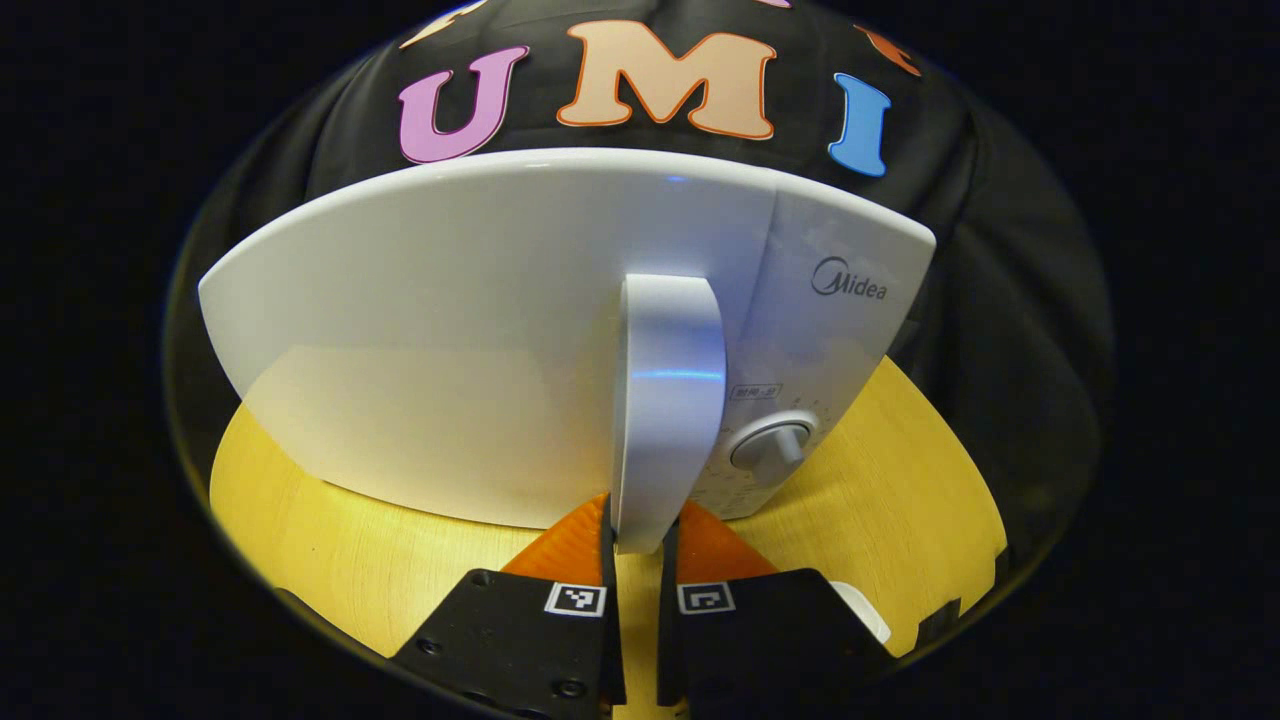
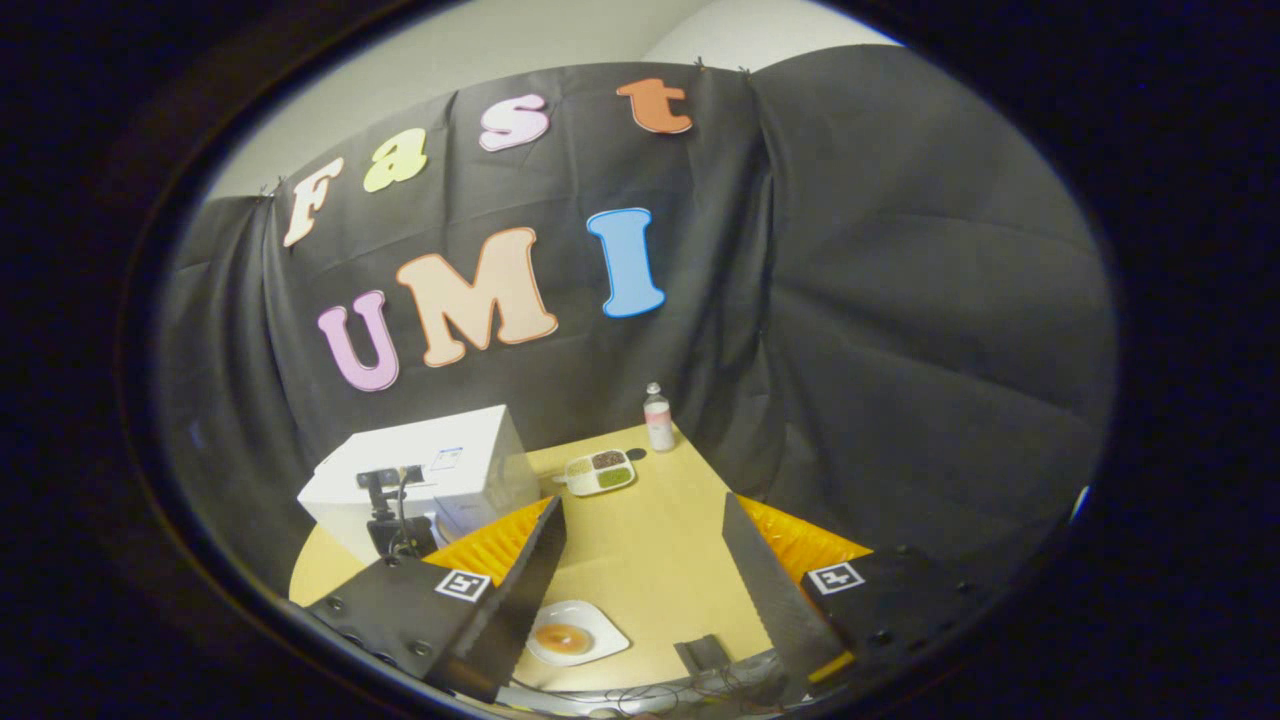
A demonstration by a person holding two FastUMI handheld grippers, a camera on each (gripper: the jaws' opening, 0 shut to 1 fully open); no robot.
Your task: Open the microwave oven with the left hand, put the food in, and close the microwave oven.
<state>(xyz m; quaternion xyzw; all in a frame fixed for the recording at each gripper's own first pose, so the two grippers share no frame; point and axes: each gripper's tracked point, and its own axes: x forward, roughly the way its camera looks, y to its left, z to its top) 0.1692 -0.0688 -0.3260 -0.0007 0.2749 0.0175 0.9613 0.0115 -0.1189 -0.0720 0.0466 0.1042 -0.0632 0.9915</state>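
Note:
The white microwave (image 1: 480, 340) stands on the wooden table, its door facing me, and I cannot tell whether the door is ajar. My left gripper (image 1: 638, 532) is shut on the lower end of the upright door handle (image 1: 670, 400), one finger on each side. The right gripper view looks down from high above the table. There the microwave (image 2: 450, 460) sits at the left, with the left gripper (image 2: 388, 528) at its front. A white plate of orange-brown food (image 2: 566, 636) lies near the table's front edge. My right gripper (image 2: 645, 590) hangs open above the table, holding nothing.
The control panel with a round knob (image 1: 775, 446) is right of the handle. A compartment tray (image 2: 600, 471) and a small bottle (image 2: 657, 418) stand at the back of the table (image 2: 650, 530). A dark block with cables (image 2: 705, 655) lies at the front edge.

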